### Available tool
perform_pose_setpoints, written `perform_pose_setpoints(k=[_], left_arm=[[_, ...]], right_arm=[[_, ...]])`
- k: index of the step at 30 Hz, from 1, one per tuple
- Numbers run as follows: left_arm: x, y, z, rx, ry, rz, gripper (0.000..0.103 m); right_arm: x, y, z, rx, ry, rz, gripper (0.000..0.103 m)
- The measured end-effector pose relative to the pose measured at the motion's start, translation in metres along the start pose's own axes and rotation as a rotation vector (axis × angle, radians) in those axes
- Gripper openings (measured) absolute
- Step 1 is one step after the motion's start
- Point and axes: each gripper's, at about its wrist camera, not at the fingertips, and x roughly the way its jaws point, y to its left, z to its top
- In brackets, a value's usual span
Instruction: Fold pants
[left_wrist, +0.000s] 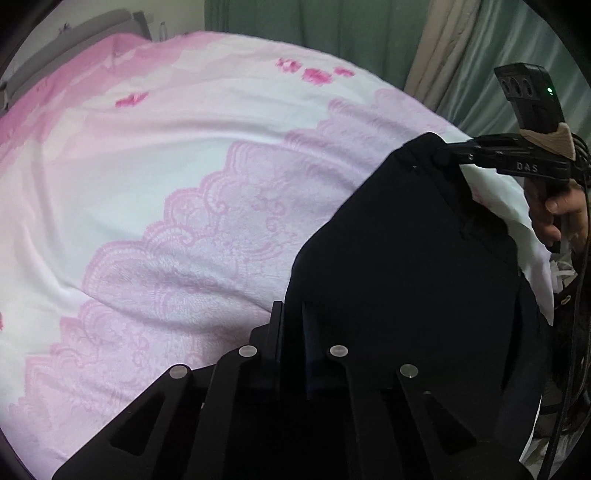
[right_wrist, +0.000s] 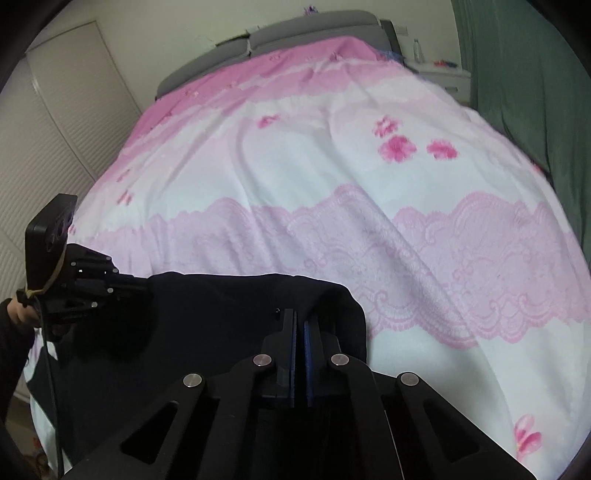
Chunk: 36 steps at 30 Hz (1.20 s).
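Both the left gripper (left_wrist: 293, 332) and right gripper (right_wrist: 299, 332) are clamped on the dark pants (left_wrist: 406, 258)' edge at lower frame; the pink bedspread (right_wrist: 332, 166) beyond lies bare. Folding seems barely begun.

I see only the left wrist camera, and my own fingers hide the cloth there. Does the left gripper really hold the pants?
Observer: Yes. In the right wrist view, the left gripper bites the top edge of the black pants at their left corner.
Operator: And the other one, seen from near?
Observer: The right gripper has its blue pads together, and the cloth bunches up around their tips.
Operator: What stands beside the bed on the left?
Observer: A white louvred door, just left of the pink bed cover.
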Motion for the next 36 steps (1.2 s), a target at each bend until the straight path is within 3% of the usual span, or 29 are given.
perform_pose_setpoints(k=[5, 12, 21, 28, 36], left_arm=[[-0.024, -0.011, -0.004, -0.003, -0.044, 0.005, 0.010], [-0.084, -0.056, -0.028, 0.037, -0.139, 0.051, 0.010], [-0.173, -0.154, -0.093, 0.079, -0.250, 0.135, 0.010], [-0.171, -0.238, -0.154, 0.088, -0.251, 0.173, 0.010], [-0.108, -0.313, -0.225, 0.093, -0.236, 0.219, 0.010]], right_arm=[[-0.030, 0.012, -0.006, -0.041, -0.032, -0.014, 0.004], [-0.106, 0.050, -0.028, -0.115, -0.122, -0.035, 0.004], [-0.208, 0.101, -0.113, -0.187, -0.198, -0.060, 0.004], [-0.233, 0.098, -0.210, -0.122, -0.170, -0.076, 0.004], [-0.209, 0.072, -0.298, 0.026, -0.072, -0.103, 0.004]])
